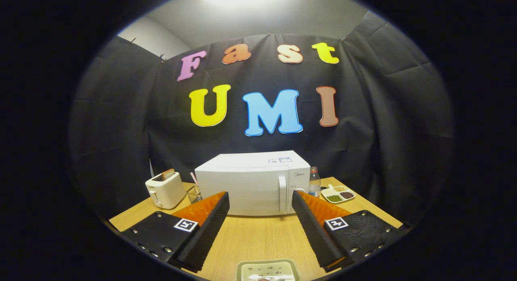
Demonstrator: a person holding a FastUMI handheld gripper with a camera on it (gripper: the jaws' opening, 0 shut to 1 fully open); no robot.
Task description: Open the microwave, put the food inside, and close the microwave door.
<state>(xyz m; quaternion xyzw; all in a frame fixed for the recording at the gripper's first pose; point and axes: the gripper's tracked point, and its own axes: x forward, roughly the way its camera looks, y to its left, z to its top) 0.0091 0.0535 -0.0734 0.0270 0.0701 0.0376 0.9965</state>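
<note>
A white microwave (252, 184) stands on the wooden table (254, 236) beyond my fingers, its door shut and its vertical handle (282, 193) on the right side of the door. My gripper (260, 200) is open, held above the table some way in front of the microwave, with nothing between its fingers. A small pale square dish (268, 270) with bits of food lies on the table close under me, between the fingers' bases.
A white toaster (164, 188) with a slice in it stands left of the microwave, a small wire basket (194, 193) beside it. Right of the microwave are a clear bottle (314, 182) and a divided plate of beans (338, 194).
</note>
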